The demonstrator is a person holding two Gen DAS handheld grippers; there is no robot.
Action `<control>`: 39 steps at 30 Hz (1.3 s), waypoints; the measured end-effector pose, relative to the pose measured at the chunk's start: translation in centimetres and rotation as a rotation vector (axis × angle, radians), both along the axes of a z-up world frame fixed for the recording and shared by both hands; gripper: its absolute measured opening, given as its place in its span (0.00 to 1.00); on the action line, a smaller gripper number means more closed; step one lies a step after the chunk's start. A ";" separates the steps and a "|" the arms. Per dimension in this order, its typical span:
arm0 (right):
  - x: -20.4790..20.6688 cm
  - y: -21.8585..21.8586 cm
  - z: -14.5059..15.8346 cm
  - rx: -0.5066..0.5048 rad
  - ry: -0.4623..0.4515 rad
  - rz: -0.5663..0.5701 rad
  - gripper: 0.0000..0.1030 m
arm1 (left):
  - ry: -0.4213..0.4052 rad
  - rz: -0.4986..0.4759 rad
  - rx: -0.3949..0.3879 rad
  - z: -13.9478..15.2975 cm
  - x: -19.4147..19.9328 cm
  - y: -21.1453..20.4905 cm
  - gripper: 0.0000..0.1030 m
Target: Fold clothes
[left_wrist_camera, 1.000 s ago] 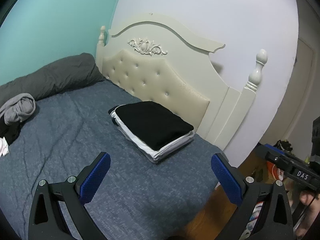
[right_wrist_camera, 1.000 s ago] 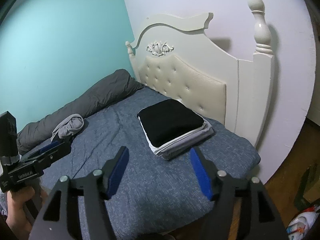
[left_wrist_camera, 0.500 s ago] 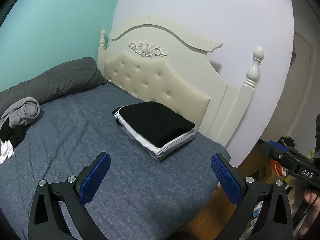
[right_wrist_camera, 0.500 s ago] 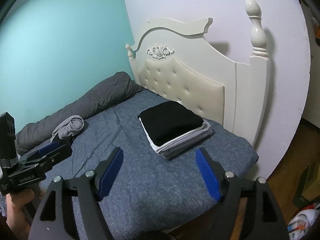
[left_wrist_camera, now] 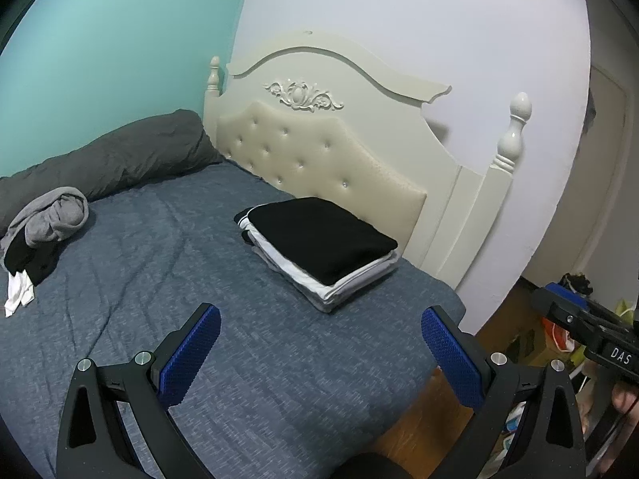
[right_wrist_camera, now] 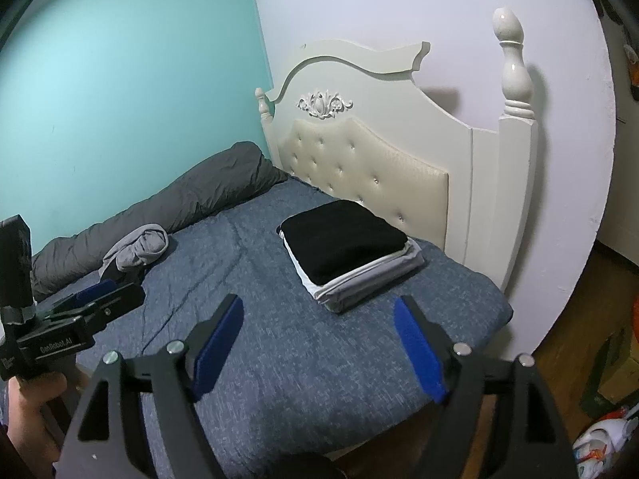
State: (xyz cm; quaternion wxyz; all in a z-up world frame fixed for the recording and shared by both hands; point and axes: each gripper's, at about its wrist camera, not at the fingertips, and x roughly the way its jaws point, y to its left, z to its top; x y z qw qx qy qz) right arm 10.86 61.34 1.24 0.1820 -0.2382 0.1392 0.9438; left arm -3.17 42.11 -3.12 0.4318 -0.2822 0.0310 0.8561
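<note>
- Two tools, both empty: left tool [left_wrist_camera: 319, 343] spread wide, right tool [right_wrist_camera: 319, 339] spread wide.
- One folded stack [left_wrist_camera: 319, 245] lay on the bed [left_wrist_camera: 139, 279], ahead of both tools, apart from them, near the headboard [left_wrist_camera: 331, 163].
- One crumpled pile [left_wrist_camera: 44, 231] lay far left.

A neat stack [left_wrist_camera: 323, 249] of folded clothes lies flat on a blue bed cover, close to the padded headboard, at about one o'clock from centre. A black garment [right_wrist_camera: 343, 245] tops it, over white and grey layers. Well apart, at nine o'clock, an unfolded heap [left_wrist_camera: 44, 231] of grey, black and white clothes lies crumpled.
</note>
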 end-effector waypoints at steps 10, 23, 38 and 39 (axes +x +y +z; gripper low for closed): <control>0.4 -0.8 -0.2 -0.003 0.005 0.001 0.82 | 0.019 -0.009 -0.023 -0.2 1.3 -0.6 1.00; 1.2 -1.6 -0.4 -0.002 0.015 0.005 0.95 | 0.046 0.003 -0.020 0.1 2.6 -1.5 1.00; 3.1 -2.3 -1.1 0.013 0.025 -0.029 1.00 | 0.058 0.004 -0.017 0.1 3.6 -2.6 1.00; 3.2 -2.3 -1.1 0.011 0.025 -0.030 1.00 | 0.060 0.005 -0.017 0.1 3.7 -2.7 1.00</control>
